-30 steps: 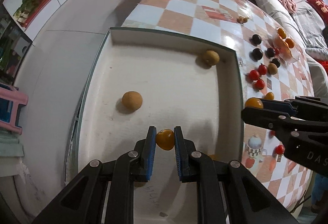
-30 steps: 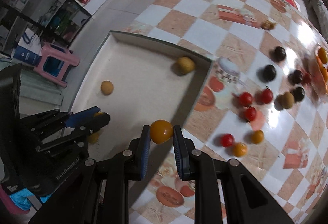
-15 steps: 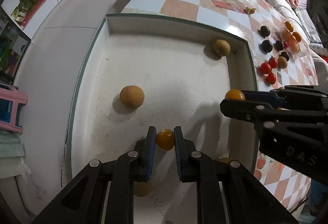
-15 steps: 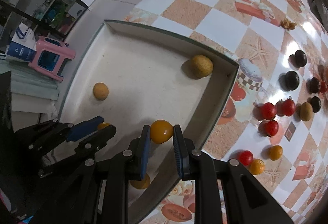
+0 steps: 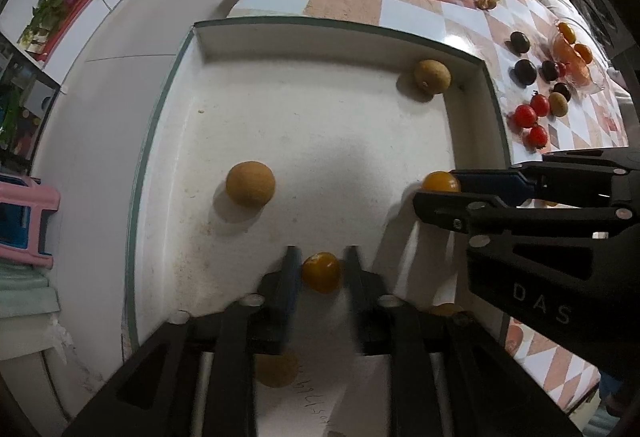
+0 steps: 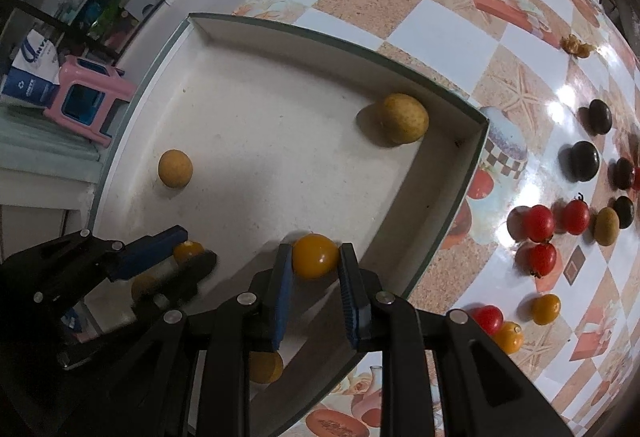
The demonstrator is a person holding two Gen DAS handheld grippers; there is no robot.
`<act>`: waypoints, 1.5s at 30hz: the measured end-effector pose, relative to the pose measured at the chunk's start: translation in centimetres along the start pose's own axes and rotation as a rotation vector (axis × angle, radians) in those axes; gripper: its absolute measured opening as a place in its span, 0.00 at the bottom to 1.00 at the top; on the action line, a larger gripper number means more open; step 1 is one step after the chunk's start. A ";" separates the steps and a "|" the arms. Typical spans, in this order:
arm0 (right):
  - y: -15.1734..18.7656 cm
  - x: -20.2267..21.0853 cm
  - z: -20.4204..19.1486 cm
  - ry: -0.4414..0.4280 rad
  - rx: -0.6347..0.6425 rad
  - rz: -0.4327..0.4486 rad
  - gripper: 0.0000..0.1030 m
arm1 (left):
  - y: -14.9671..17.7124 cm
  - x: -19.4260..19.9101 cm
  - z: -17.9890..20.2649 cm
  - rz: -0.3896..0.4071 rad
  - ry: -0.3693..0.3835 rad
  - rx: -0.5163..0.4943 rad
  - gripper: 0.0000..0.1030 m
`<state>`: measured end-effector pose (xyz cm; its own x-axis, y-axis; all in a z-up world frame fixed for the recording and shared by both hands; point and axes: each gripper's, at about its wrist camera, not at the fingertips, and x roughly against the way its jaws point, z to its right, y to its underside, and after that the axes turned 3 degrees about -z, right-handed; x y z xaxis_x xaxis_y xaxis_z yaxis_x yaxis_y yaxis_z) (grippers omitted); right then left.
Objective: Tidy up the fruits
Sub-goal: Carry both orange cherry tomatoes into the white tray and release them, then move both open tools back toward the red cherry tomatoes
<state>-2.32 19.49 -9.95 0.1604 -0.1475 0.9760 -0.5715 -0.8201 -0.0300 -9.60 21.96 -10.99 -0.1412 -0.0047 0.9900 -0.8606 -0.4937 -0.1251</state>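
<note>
A white box tray [image 5: 320, 25] [image 6: 448, 205] sits on the checkered table. My left gripper [image 5: 320, 271] is low inside it, jaws just parted around a small orange tomato [image 5: 321, 272], with gaps on both sides. My right gripper [image 6: 314, 257] is over the tray's right side, shut on another orange tomato [image 6: 315, 255], which also shows in the left wrist view [image 5: 441, 181]. Two tan round fruits [image 5: 250, 183] [image 5: 432, 76] lie in the tray. More yellow fruit lies under the grippers [image 6: 264, 365].
Right of the tray on the table lie red tomatoes [image 6: 538, 223], dark plums [image 6: 585, 160], orange tomatoes [image 6: 545, 309] and a tan fruit [image 6: 606, 225]. A clear dish of orange fruit [image 5: 572, 53] stands further back. A pink stool [image 6: 86, 97] stands on the floor left.
My left gripper's jaws have widened slightly around its orange tomato near the tray floor. My right gripper has carried its tomato leftwards from above the table to over the tray.
</note>
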 end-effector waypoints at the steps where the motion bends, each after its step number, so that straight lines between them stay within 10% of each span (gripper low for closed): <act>1: 0.0 0.0 0.0 -0.009 -0.002 0.000 0.32 | 0.0 0.1 0.0 0.007 -0.009 0.007 0.75; 14: -0.5 1.1 -0.7 -0.035 0.017 0.036 0.78 | -0.2 0.7 -0.2 0.034 -0.050 -0.005 0.80; 31: 1.4 5.2 2.4 -0.002 -0.076 0.128 0.84 | 0.4 1.6 0.4 0.020 -0.054 -0.021 0.80; 45: 14.7 5.9 12.9 0.107 -0.386 0.086 0.84 | 0.7 3.5 6.9 0.065 -0.017 -0.181 0.80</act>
<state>0.67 -0.58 -7.38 0.0261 -0.1314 0.9910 -0.8426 -0.5364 -0.0489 -7.32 15.56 -7.13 -0.1919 -0.0467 0.9803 -0.9240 -0.3279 -0.1966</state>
